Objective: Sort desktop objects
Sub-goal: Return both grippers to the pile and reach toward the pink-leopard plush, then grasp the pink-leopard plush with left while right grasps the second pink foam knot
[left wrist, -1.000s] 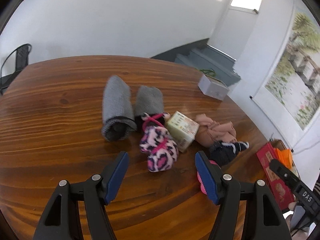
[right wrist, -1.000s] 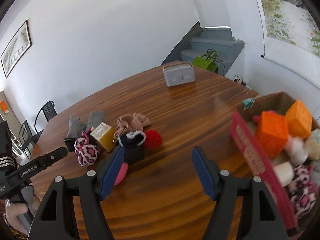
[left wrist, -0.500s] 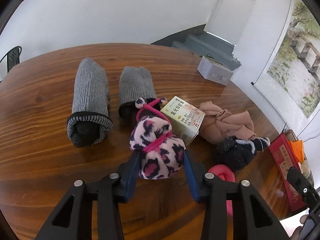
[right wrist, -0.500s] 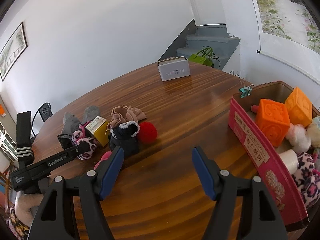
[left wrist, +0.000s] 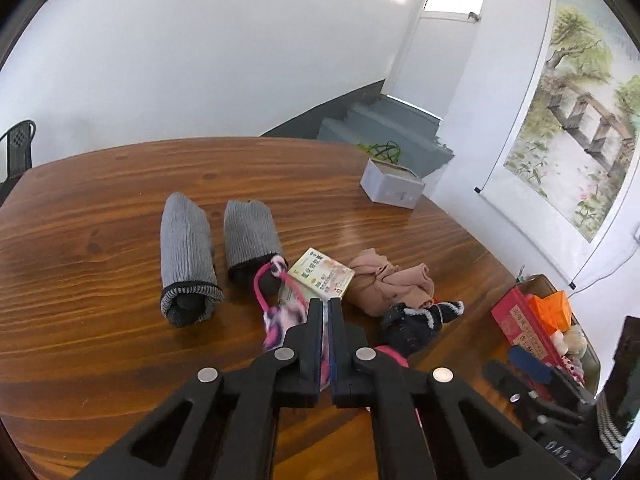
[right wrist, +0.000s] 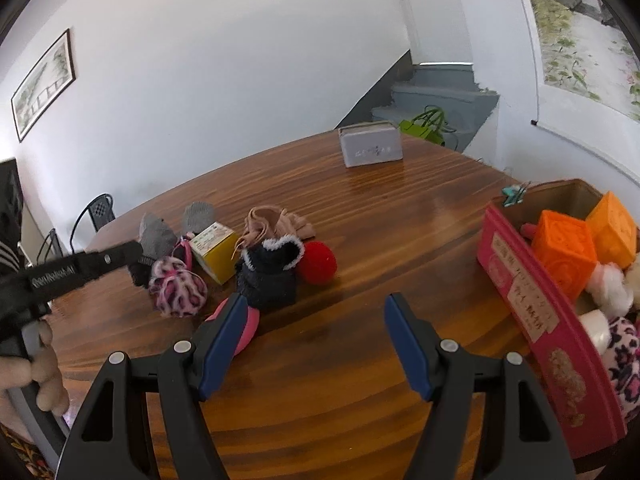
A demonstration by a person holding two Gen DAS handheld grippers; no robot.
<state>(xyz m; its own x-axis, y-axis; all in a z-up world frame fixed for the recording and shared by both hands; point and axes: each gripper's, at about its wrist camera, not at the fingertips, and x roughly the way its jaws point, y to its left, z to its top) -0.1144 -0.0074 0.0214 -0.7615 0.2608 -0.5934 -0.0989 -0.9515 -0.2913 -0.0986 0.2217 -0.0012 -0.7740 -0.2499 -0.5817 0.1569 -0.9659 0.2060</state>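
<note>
My left gripper (left wrist: 325,304) is shut on the pink leopard-print plush (left wrist: 280,318), which hangs left of the closed jaws; it also shows in the right wrist view (right wrist: 178,288). Beside it lie two grey rolled socks (left wrist: 186,248), a small yellow box (left wrist: 322,276), a tan cloth (left wrist: 388,284), a dark fuzzy sock (right wrist: 270,276), a red ball (right wrist: 318,262) and a pink object (right wrist: 244,330). My right gripper (right wrist: 316,340) is open and empty over the table, right of the pile.
A pink-sided bin (right wrist: 532,320) at the right holds orange cubes (right wrist: 566,252) and plush toys. A grey tissue box (right wrist: 370,150) stands at the table's far side. Black chairs (right wrist: 98,212) are behind the table at left.
My left gripper has closed fully on the leopard plush and lifted back a little. My right gripper has stayed open and moved slightly closer to the pile.
</note>
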